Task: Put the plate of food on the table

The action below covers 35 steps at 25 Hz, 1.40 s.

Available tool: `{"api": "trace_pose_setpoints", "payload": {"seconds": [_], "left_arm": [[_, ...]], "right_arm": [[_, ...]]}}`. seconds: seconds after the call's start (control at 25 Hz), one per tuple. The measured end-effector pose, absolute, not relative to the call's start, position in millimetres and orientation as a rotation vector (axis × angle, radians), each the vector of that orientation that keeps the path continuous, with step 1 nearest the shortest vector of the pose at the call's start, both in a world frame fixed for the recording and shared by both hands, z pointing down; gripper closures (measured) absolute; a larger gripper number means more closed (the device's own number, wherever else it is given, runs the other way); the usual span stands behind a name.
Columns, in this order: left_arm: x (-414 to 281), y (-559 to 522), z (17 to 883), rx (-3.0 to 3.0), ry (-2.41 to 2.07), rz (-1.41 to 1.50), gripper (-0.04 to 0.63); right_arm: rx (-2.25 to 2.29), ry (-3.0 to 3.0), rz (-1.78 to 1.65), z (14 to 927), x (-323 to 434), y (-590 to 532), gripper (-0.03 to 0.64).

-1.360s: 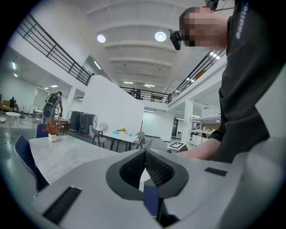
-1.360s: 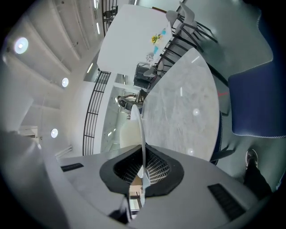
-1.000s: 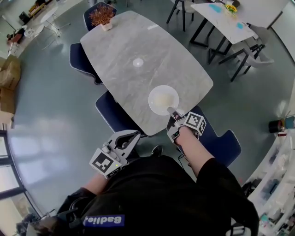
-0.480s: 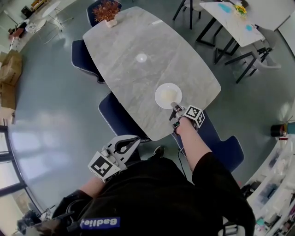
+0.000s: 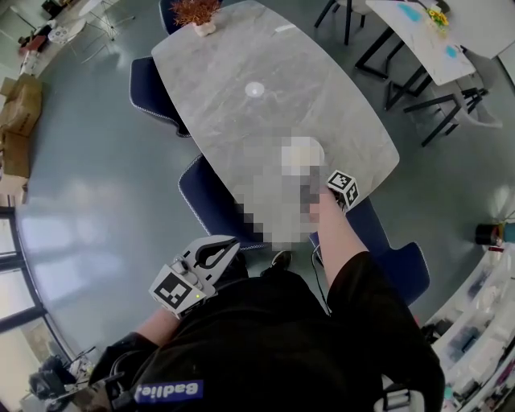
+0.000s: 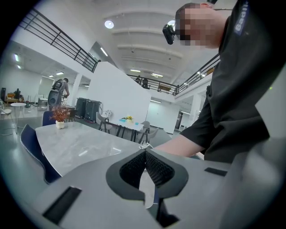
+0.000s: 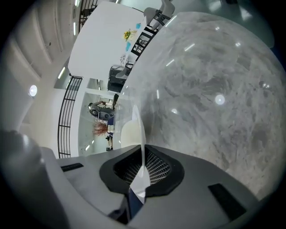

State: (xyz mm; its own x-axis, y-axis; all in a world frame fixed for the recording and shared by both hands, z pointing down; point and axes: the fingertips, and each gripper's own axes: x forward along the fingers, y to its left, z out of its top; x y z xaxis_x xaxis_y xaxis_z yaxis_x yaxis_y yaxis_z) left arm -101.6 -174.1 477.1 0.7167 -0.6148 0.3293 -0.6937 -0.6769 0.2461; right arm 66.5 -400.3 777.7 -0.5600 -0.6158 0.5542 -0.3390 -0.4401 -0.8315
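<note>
The grey marble table (image 5: pixel 225 113) fills the middle of a large hall with a shiny grey floor (image 5: pixel 88 201), and blue chairs (image 5: pixel 205 197) stand around it. The plate (image 5: pixel 304 150) with pale food is over the table's near end, and a small round disc (image 5: pixel 255 88) lies well beyond it. Only the right gripper view shows the right gripper (image 7: pixel 142 166) closed on the plate's rim. We see the left gripper (image 6: pixel 145 154) closed and empty, off the table.

Marble table (image 5: pixel 233 80): potted plant (image 5: pixel 195 11) far end, small disc (image 5: pixel 255 89) centre, plate (image 5: pixel 304 150) near front edge.
</note>
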Motion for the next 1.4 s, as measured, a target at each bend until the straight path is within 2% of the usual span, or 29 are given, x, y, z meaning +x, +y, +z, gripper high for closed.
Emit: {"api": "trace_pose_setpoints", "payload": {"seconds": [0.52,0.96,1.4], "left_arm": [[-130,-189,482,2.514,-1.068,0.228,0.588],[-143,-187,502,2.427,-1.089,0.206,0.588],[-154,-188,506,2.404,-1.105,0.184,0.588]], "right_arm": [[-1.615,1.62,-2.136,793,66,-411,0.597],[-1.752,1.658,-2.265,804,71,-409,0.542],[-1.639,1.59,-2.318,803,68,-406,0.473]]}}
